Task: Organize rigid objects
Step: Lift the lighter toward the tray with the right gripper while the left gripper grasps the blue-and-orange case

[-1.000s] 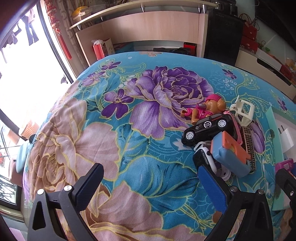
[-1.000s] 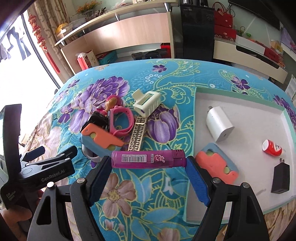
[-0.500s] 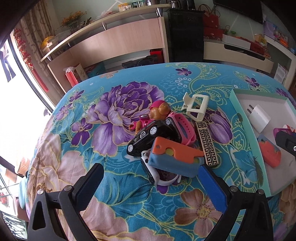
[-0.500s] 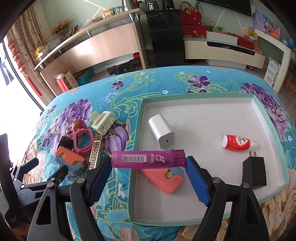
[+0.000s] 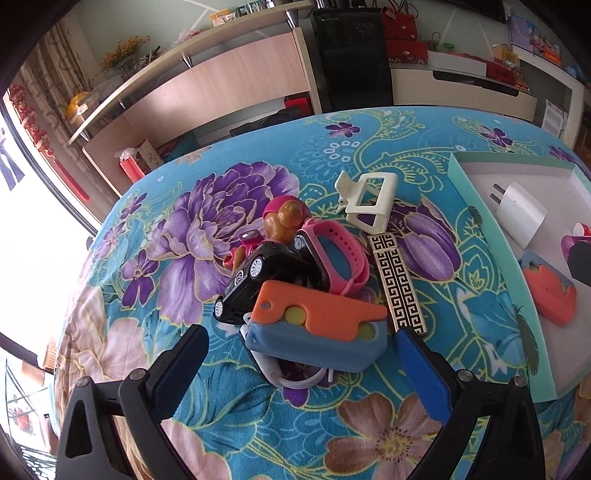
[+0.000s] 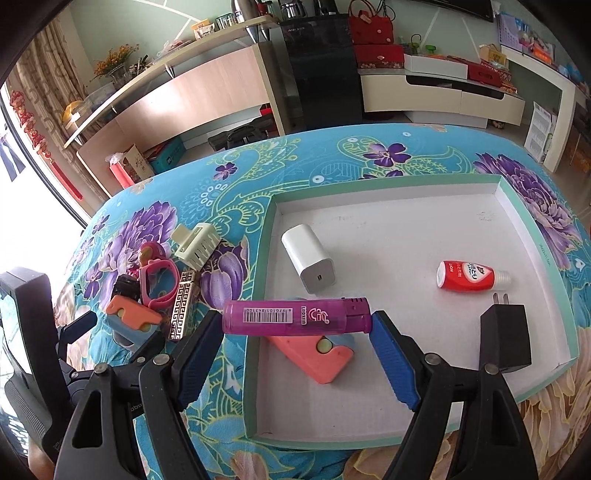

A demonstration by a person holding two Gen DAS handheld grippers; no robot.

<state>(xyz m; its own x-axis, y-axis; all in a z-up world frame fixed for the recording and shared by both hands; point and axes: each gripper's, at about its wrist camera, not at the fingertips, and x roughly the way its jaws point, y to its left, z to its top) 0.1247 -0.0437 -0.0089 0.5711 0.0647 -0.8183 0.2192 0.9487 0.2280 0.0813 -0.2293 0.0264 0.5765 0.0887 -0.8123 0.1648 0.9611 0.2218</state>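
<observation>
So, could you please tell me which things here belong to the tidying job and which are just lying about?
Job:
- lighter, held in the right gripper
- tray
- white charger, red bottle, black plug, already in the tray
- toy car, pink watch, white clip, orange-and-blue block near the open left gripper

Lying about:
- shelf
- red bag

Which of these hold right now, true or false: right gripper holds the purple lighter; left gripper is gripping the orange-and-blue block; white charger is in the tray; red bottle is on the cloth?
1. The right gripper holds the purple lighter. True.
2. The left gripper grips the orange-and-blue block. False: its jaws stand open, apart from the block.
3. The white charger lies in the tray. True.
4. The red bottle lies on the cloth. False: it is in the tray.
</observation>
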